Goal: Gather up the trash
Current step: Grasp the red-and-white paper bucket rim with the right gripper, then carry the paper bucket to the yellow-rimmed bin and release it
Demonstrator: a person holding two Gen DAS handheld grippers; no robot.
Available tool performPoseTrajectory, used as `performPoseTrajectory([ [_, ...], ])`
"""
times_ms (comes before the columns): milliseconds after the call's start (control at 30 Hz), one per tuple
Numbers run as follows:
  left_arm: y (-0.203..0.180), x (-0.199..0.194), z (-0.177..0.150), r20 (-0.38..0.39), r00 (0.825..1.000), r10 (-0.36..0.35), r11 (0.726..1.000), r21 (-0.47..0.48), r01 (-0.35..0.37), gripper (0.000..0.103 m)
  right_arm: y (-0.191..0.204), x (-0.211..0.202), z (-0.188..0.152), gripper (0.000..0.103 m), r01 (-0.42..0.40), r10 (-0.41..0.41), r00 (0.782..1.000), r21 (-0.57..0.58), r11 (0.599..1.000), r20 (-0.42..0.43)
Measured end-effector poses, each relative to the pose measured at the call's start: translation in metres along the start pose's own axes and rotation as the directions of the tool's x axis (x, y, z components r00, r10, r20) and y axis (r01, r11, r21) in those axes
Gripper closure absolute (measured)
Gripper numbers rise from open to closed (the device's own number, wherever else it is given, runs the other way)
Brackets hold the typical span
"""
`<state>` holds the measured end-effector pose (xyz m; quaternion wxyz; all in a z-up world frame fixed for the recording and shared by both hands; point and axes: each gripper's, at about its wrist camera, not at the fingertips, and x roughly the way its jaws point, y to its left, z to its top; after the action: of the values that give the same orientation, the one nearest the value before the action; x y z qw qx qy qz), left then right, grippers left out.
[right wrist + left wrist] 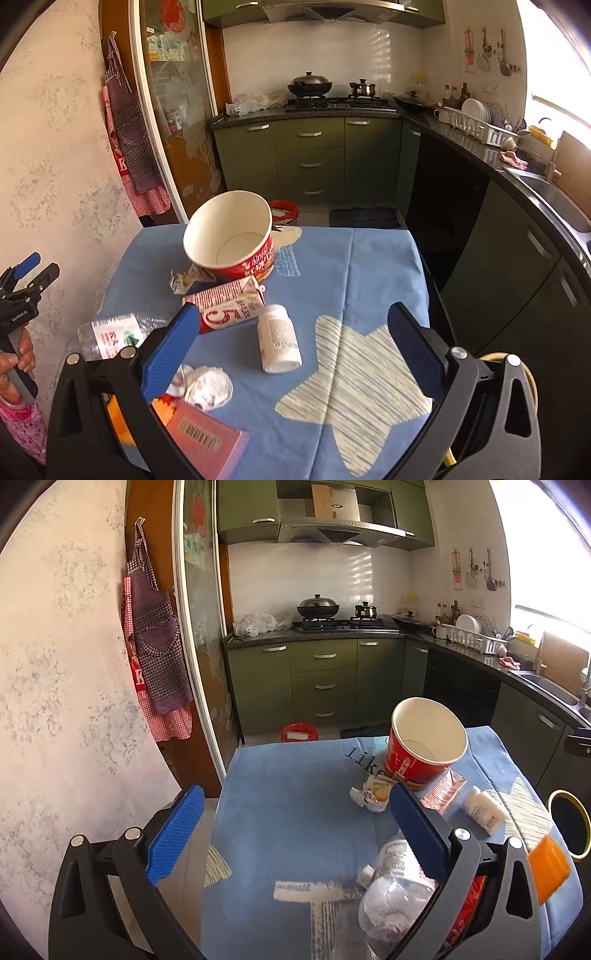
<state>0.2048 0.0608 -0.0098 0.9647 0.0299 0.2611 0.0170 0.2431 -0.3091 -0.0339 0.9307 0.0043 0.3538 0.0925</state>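
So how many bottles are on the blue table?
2. A white pill bottle lies on its side mid-table, beside the milk carton. A clear plastic water bottle lies at the table's left edge. Others may hide behind the grippers.

place: home kitchen — gas stove [345, 624] | range hood [332, 533] | dish rack [476, 637]

A blue cloth [369, 266] with pale striped star shapes covers the worktop. On it lie a red paper tub [236, 240] tipped on its side with its open mouth showing, a torn wrapper [183, 281] just beside it, and a red-and-white carton [229, 306] touching the tub's base. Near the carton lies a white pill bottle [277, 339] on its side — further left a clear plastic bottle [110, 334], a crumpled tissue [208, 387] and a pink box [207, 441]
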Motion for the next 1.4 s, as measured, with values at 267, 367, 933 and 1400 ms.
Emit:
performPoseTrajectory([
  [267, 0.006, 0.054, 0.015, -0.007, 1.0, -0.021, 1.0, -0.006, 0.021, 0.004, 0.022, 0.103, 0.062, 0.046, -0.063, 0.057, 0.979, -0.024, 0.998, -0.194],
  [367, 0.008, 0.063, 0.012, -0.01, 0.999, -0.032, 0.999, -0.014, 0.032, 0.004, 0.03, 0.137, 0.075, 0.053, -0.053, 0.046, 0.966, -0.022, 0.998, -0.256],
  [933, 0.003, 0.088, -0.008, -0.046, 0.995, -0.09, 0.996, -0.028, 0.089, 0.004, 0.033, 0.229, 0.093, 0.099, -0.009, 0.017, 0.92, 0.021, 1.0, -0.392],
  [1400, -0.003, 0.062, -0.009, -0.009, 0.992, -0.127, 0.992, 0.009, 0.127, 0.004, -0.096, 0.082, 0.097, 0.099, 0.078, -0.005, 0.953, 0.23, 0.97, -0.302],
])
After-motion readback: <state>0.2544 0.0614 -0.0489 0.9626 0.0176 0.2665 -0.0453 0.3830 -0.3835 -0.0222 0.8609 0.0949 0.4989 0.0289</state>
